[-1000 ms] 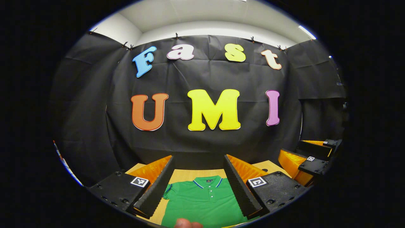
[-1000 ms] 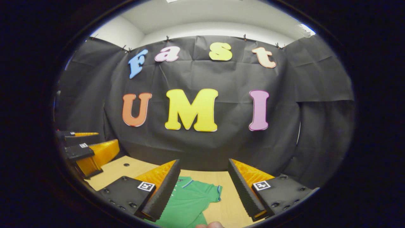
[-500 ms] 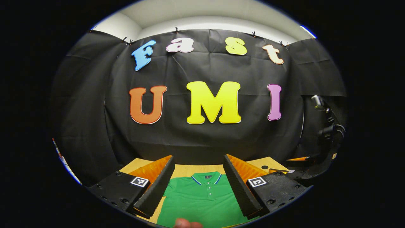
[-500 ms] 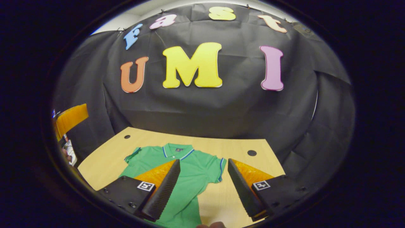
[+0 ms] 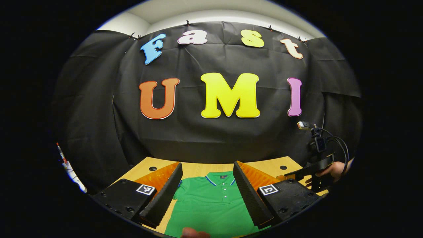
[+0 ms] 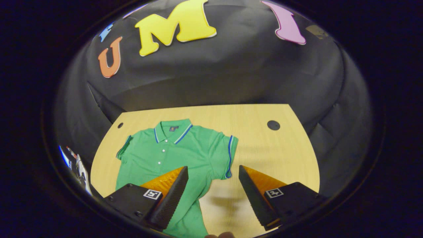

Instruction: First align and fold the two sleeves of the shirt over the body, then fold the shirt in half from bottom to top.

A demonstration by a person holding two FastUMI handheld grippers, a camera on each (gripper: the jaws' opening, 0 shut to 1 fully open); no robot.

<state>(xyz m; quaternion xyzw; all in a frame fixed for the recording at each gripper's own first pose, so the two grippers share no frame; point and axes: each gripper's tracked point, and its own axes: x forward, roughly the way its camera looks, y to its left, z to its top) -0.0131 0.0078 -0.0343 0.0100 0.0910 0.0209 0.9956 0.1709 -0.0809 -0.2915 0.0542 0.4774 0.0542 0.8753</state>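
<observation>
So the green polo shirt (image 6: 172, 155) is lying flat and face up on the light wooden table (image 6: 264, 145), collar toward the black cloth wall, both short sleeves spread out and not folded yet. The right gripper view looks down from above, so you get the whole upper half of the shirt there, including the blue-trimmed sleeve (image 6: 228, 155) sitting just ahead of the right gripper (image 6: 213, 170), whose fingers are spread wide with nothing between them. The left gripper view sits much lower and mostly catches the collar and button placket (image 5: 224, 191) framed between the left gripper (image 5: 206, 167) fingers, also wide apart and holding nothing. That view also catches a hand (image 5: 333, 168) off at the right edge with cables (image 5: 337, 142) above it.
</observation>
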